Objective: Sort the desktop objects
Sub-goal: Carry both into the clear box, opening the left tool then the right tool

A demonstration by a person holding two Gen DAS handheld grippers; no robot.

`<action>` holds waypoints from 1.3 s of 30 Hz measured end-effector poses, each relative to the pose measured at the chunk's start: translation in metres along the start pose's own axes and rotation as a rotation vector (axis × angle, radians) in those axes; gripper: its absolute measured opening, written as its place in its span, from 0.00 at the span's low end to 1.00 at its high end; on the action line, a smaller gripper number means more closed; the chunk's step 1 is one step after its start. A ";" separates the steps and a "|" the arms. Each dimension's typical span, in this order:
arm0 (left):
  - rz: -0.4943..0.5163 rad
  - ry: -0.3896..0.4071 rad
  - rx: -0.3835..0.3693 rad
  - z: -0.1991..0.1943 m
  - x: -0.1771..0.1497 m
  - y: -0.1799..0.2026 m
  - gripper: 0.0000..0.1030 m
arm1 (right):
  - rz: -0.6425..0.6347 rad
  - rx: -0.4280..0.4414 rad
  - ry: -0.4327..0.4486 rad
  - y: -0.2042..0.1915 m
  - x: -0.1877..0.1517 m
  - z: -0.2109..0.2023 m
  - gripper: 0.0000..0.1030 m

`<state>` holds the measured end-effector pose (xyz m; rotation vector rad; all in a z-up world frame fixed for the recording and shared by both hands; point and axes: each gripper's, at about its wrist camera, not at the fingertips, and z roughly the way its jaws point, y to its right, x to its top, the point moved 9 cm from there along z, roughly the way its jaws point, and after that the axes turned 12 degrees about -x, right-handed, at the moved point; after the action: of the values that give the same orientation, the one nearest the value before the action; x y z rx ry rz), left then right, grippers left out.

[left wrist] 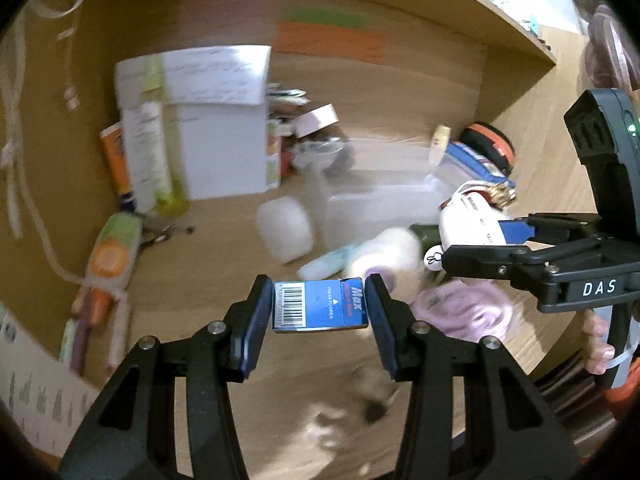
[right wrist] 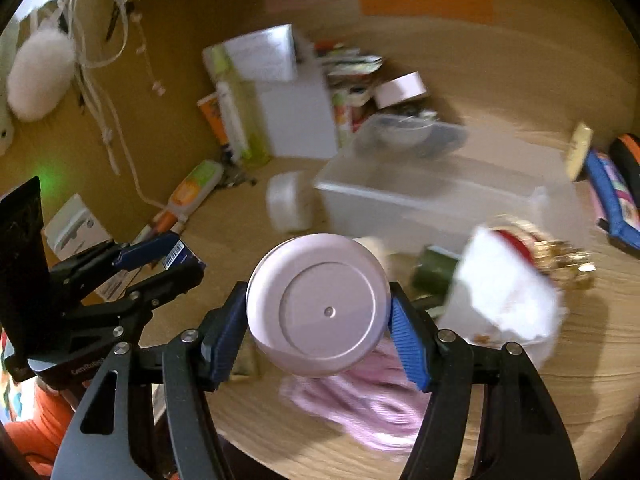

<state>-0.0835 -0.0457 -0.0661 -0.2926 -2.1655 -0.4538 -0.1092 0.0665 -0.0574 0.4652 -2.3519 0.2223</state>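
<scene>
The left hand-held gripper point(left wrist: 320, 308) clasps a small blue box point(left wrist: 320, 305) above the wooden worktop point(left wrist: 224, 264); the box's long axis runs straight across from one pad to the other. The right hand-held gripper point(right wrist: 318, 320) grasps a round pale jar point(right wrist: 318, 306) by its sides, flat lid facing the camera, above a pink cord point(right wrist: 360, 408).
</scene>
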 end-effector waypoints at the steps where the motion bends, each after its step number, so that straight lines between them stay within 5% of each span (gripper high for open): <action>1: 0.006 0.000 -0.010 0.004 0.005 0.005 0.46 | 0.008 -0.004 0.005 0.009 0.002 -0.003 0.61; 16: 0.012 0.026 -0.133 0.043 0.093 0.049 0.46 | 0.044 -0.114 0.073 0.112 0.046 -0.019 0.61; 21: 0.005 -0.008 -0.112 0.069 0.116 0.046 0.46 | 0.034 -0.170 0.087 0.133 0.067 -0.007 0.61; 39: -0.001 -0.180 -0.049 0.151 0.126 0.012 0.46 | -0.007 -0.183 -0.022 0.162 0.085 0.061 0.61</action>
<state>-0.2618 0.0346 -0.0443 -0.3719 -2.3323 -0.4975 -0.2686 0.1756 -0.0480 0.3889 -2.3648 -0.0024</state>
